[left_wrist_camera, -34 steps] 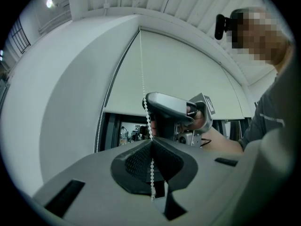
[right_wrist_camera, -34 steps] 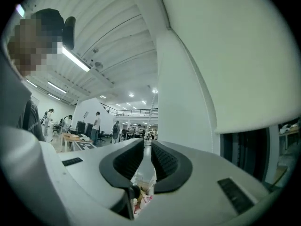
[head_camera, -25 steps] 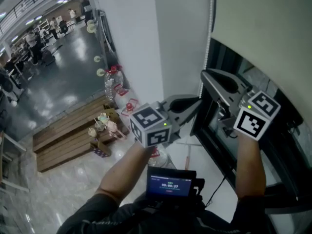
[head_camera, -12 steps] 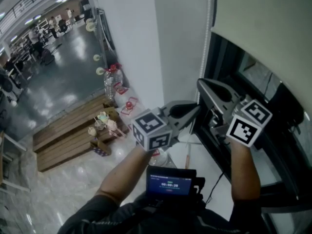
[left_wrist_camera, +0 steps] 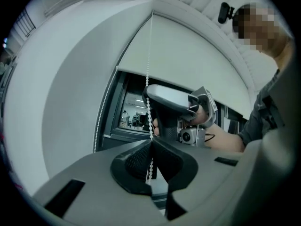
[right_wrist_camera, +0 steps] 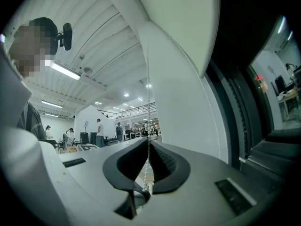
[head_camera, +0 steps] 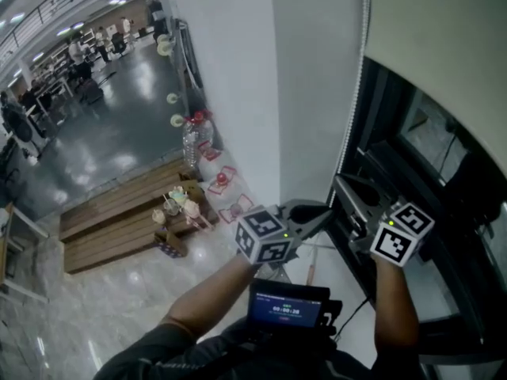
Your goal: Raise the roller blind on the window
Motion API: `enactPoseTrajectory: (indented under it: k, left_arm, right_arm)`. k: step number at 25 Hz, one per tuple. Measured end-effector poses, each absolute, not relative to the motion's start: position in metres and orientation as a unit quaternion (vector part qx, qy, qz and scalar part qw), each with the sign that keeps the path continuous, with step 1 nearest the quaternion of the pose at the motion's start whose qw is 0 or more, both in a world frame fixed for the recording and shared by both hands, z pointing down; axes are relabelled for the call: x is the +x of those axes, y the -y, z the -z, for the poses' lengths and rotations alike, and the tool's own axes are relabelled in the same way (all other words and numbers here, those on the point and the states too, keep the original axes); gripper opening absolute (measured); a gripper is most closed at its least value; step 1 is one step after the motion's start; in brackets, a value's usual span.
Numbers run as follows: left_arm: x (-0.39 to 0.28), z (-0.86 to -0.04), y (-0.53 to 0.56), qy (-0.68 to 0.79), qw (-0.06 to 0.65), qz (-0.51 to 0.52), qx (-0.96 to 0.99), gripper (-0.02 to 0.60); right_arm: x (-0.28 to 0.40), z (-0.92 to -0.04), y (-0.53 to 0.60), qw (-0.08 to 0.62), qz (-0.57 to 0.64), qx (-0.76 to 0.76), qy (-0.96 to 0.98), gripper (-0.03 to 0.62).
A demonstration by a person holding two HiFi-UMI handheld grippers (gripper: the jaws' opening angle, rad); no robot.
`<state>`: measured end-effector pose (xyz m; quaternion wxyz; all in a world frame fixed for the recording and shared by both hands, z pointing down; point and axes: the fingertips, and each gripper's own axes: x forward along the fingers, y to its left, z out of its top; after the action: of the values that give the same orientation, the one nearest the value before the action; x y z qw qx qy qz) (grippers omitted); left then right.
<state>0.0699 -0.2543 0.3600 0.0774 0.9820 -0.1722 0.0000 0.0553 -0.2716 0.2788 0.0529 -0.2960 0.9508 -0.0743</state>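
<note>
Blind (head_camera: 444, 30) covers the upper window (head_camera: 412, 133); the lower glass is exposed. Chain (left_wrist_camera: 148, 113) hangs at the window's left edge. Left tool (left_wrist_camera: 151, 142): jaws closed on the chain. Right tool (right_wrist_camera: 149, 142): jaws have just been closing and pinch the chain between them. The tools point toward each other.

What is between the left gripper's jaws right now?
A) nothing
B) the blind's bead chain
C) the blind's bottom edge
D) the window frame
B: in the left gripper view the white bead chain runs straight down into the left gripper, whose jaws are closed on it.
</note>
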Motion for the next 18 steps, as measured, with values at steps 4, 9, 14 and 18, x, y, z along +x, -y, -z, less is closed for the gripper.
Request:
enactPoseTrajectory:
  k: [4,9,14,18]
  left_arm:
    - [0.069,-0.356,0.244,0.149,0.068,0.005,0.986,0.005]
    - [0.04,-0.338,0.257,0.151,0.074,0.041,0.985,0.089]
    - [0.016,-0.272,0.275,0.188,0.043,0.084,0.978,0.089]
    - [0.026,-0.221,0.281,0.182,0.005,0.094,0.979,0.089]
  right_arm:
    - [0.061,-0.279,0.269,0.053,0.075,-0.303,-0.949,0.009]
    - [0.06,-0.283,0.281,0.059,0.07,-0.299,-0.95,0.009]
    - [0.051,-0.282,0.279,0.054,0.064,-0.294,-0.952,0.011]
    - [0.05,-0.281,0.276,0.05,0.062,-0.292,-0.953,0.011]
